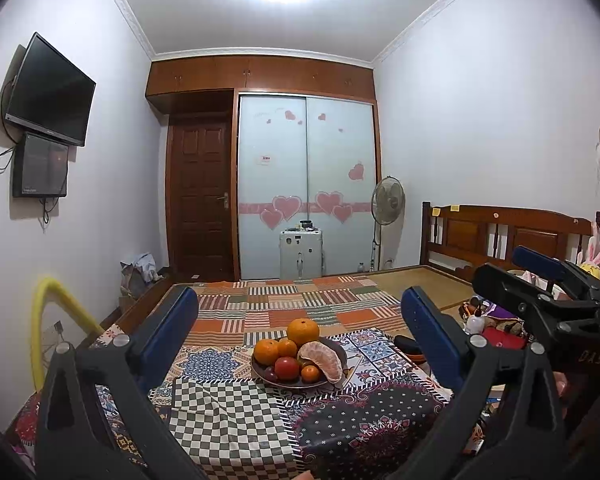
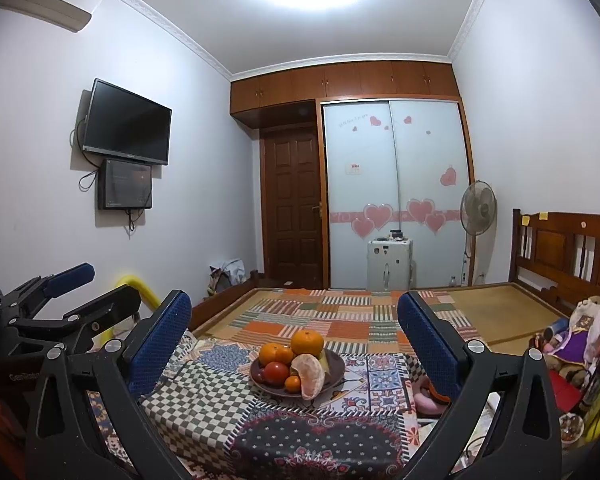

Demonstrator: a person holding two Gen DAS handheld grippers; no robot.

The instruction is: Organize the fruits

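A dark plate sits mid-table on the patchwork cloth, heaped with fruit. A big orange tops the pile, with smaller oranges, a red round fruit and a peeled citrus below it. My left gripper is open, held short of the plate with nothing between its blue pads. My right gripper is open too, beside the left one and equally short of the plate.
The cloth-covered table stands before a bed with a striped patchwork cover. Clutter of bags and toys lies at the right. A yellow hoop stands at the left. A pink item lies near the table's right edge.
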